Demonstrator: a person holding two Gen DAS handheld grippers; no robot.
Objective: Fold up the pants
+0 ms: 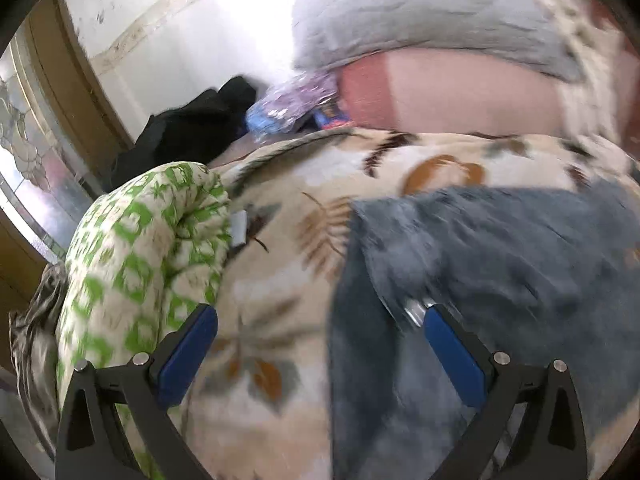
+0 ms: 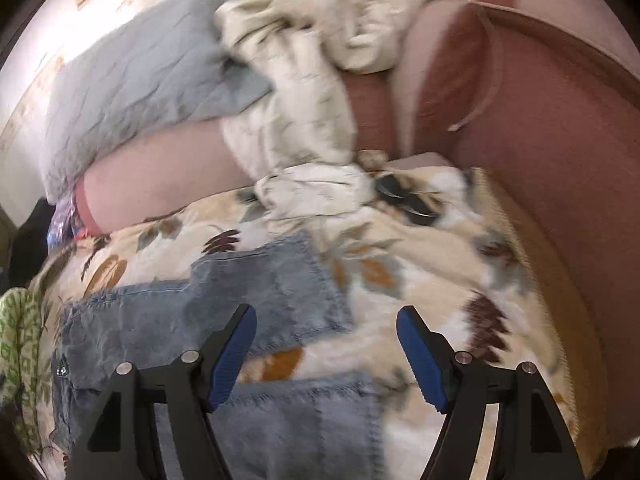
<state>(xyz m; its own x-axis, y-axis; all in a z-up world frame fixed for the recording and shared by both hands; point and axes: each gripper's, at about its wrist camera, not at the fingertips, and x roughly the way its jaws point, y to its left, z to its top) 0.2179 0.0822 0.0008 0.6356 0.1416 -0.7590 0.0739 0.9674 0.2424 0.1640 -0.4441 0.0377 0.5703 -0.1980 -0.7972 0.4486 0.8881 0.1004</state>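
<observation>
Right gripper (image 2: 326,350) hangs wide and empty above folded denim pants (image 2: 256,292), which run lower left to centre frame; left gripper (image 1: 320,354), also wide, straddles their left edge.

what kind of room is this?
Most likely a bedroom, work done on a bed: leaf-print blanket spread under the jeans, grey pillow by the wall, rolled green-print quilt beside it.
</observation>
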